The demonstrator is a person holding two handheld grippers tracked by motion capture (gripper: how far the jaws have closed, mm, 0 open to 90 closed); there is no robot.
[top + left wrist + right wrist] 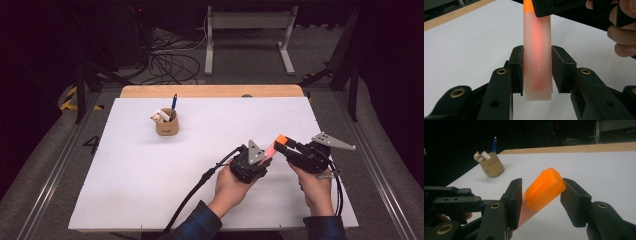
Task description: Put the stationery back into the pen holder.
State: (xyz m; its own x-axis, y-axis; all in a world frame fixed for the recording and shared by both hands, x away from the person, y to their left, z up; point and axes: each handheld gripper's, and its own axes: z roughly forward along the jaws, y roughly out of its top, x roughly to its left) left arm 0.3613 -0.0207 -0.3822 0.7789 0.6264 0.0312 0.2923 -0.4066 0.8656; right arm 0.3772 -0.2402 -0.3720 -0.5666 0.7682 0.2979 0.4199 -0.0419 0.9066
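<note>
Near front right of the white surface (pixel 150 190), left to right:
Far left, well apart: tan fabric pen cup (pixel 167 125) holding a blue pen (pixel 173 106) and pale items; not in play.
Left hand-held gripper (pixel 257 162): clamped on the frosted translucent marker barrel (pixel 538 60), pads flat against both sides near its blunt end.
Marker position: held off the surface, spanning between the two grippers, orange plastic cap (pixel 544 188) toward the right.
Right hand-held gripper (pixel 290 148): jaws either side of the cap; the right pad touches its corner, the left pad stands off, so not gripping.
Handling, judged: light, stiff, smooth plastic; likely slippery. Cap probably press-fit.
Grip advice: take the cap squarely on its flat sides, pull straight along the barrel.
</note>
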